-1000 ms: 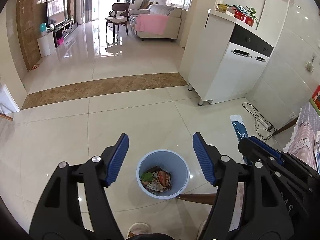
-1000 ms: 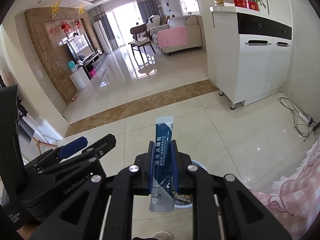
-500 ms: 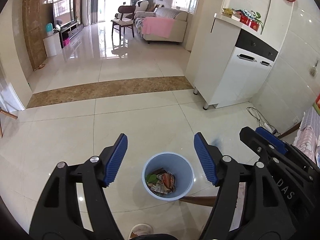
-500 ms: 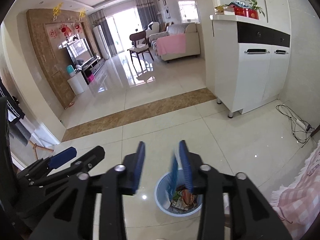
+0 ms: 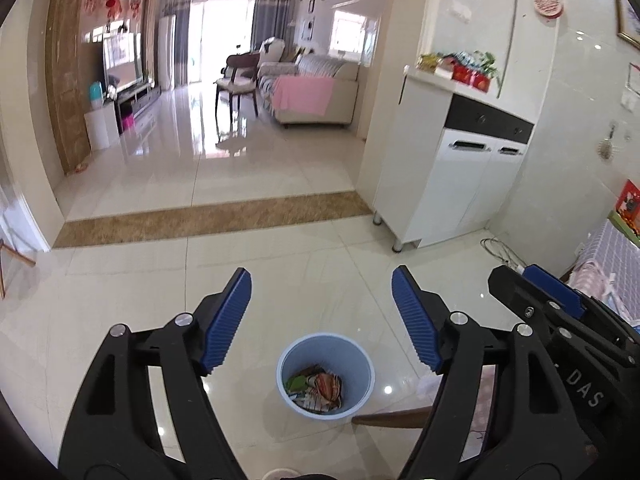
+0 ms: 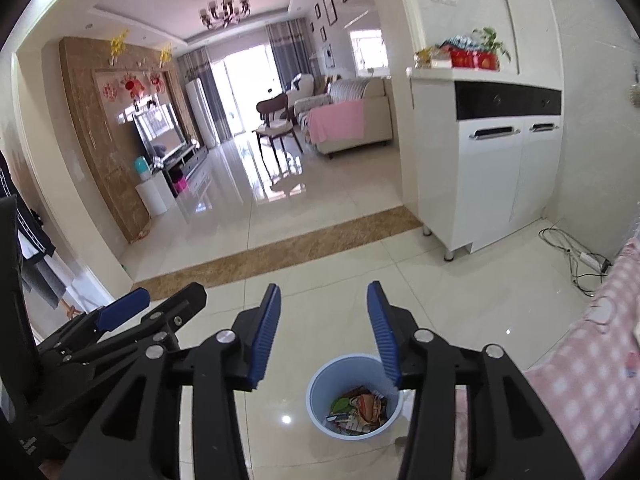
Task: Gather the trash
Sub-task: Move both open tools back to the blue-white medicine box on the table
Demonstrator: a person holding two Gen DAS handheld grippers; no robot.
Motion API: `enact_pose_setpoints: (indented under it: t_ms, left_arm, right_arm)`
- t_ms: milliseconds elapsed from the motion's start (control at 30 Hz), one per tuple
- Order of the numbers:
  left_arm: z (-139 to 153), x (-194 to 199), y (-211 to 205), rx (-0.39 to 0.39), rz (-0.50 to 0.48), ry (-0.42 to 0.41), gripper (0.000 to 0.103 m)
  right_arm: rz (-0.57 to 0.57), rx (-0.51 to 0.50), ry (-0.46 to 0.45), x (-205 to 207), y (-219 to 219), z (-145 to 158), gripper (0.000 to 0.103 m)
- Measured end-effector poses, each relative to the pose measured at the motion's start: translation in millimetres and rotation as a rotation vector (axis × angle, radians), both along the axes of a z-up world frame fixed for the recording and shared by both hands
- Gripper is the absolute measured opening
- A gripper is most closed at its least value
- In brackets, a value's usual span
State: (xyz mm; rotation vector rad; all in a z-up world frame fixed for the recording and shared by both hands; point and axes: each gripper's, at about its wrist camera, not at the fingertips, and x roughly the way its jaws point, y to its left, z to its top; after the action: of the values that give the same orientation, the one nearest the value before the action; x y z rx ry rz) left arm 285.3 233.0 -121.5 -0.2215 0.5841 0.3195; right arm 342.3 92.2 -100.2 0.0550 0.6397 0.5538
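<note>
A light blue waste bin [image 5: 326, 372] [image 6: 354, 396] stands on the glossy tile floor with crumpled wrappers [image 5: 318, 388] [image 6: 358, 406] inside. My left gripper [image 5: 322, 312] hovers above it, its jaws opening, nothing between them. My right gripper [image 6: 324, 324] also hangs over the bin, jaws opening and empty. In the left wrist view the right gripper [image 5: 556, 300] shows at the right edge. In the right wrist view the left gripper [image 6: 132, 312] shows at the lower left.
A white cabinet [image 5: 460, 184] on metal legs stands at the right, with a cable [image 6: 572, 252] on the floor beside it. A pink checked cloth [image 6: 592, 364] covers a table at the right. A wooden leg [image 5: 392, 416] lies beside the bin. Living room furniture stands far back.
The right gripper opened and let go of the blue sachet, which dropped toward the bin. Both grippers rose and tilted up, so the bin looks smaller and lower. The left jaws widened slightly.
</note>
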Motion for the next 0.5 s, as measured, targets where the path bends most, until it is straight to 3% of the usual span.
enact_pose_setpoints:
  t_ms: [233, 500]
  left_arm:
    - [35, -29, -41, 0.057, -0.049, -0.084, 0.076]
    - [62, -50, -111, 0.066, -0.181, -0.142, 0.078]
  right_arm:
    - [-0.047, 0.037, -0.082, -34, -50, 39, 0.052]
    - [-0.160, 0.057, -0.144, -73, -132, 66, 0.056]
